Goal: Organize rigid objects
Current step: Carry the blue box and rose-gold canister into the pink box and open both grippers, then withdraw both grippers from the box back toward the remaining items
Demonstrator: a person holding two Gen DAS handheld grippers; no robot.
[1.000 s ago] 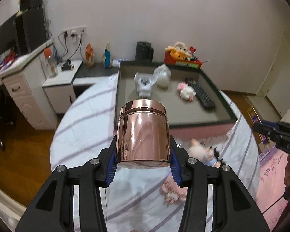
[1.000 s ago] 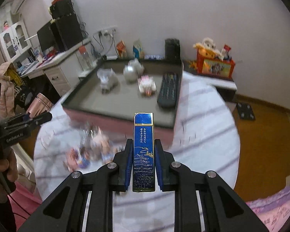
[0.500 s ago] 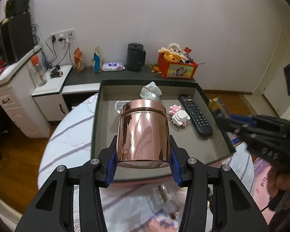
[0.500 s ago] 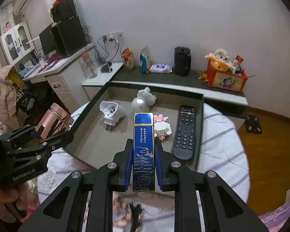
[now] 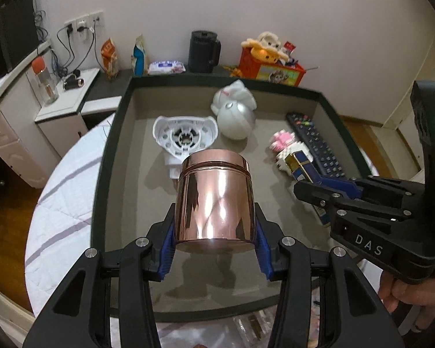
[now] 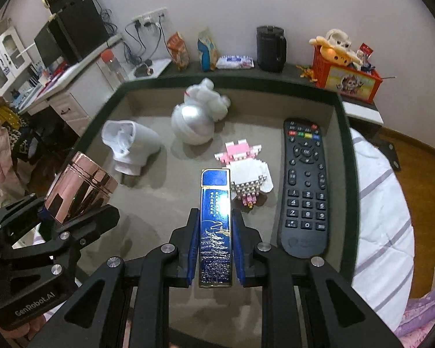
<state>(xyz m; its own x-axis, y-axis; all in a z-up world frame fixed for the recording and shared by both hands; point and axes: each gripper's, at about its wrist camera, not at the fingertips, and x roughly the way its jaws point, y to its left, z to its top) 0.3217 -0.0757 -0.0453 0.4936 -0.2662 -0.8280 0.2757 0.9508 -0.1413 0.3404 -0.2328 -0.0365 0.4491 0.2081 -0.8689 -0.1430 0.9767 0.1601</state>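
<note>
Much at the near edge is hard to read: below the tray's point(image 5: 101, 179) near rim, small items on the striped cloth point(image 5: 63, 203) are cut off by the left gripper's arms and too blurred to name, and the near end of the blue box is hidden behind the right gripper's frame in the left wrist view. The person's hand point(image 5: 403, 290) under the right gripper shows only in part at the lower right. The left gripper point(image 5: 214, 249) has its blue pads point(image 5: 166, 249) pressed against both sides of a rose-gold canister point(image 5: 214, 200), jaws spread only as wide as the can, which stands upright between them over the near middle of the tray; whether its base touches the tray floor cannot be told. The right gripper point(image 6: 216, 249) is nearly closed, its pads clamping a slim blue box point(image 6: 216, 226) with gold print, held above the tray just near of the pink-and-white block figure point(image 6: 246, 174) and left of the black remote point(image 6: 304, 185). Farther in the tray lie a white plastic fitting point(image 5: 185, 137) on the left and a silver ball with a white plush point(image 6: 192, 121) at the far middle.
</note>
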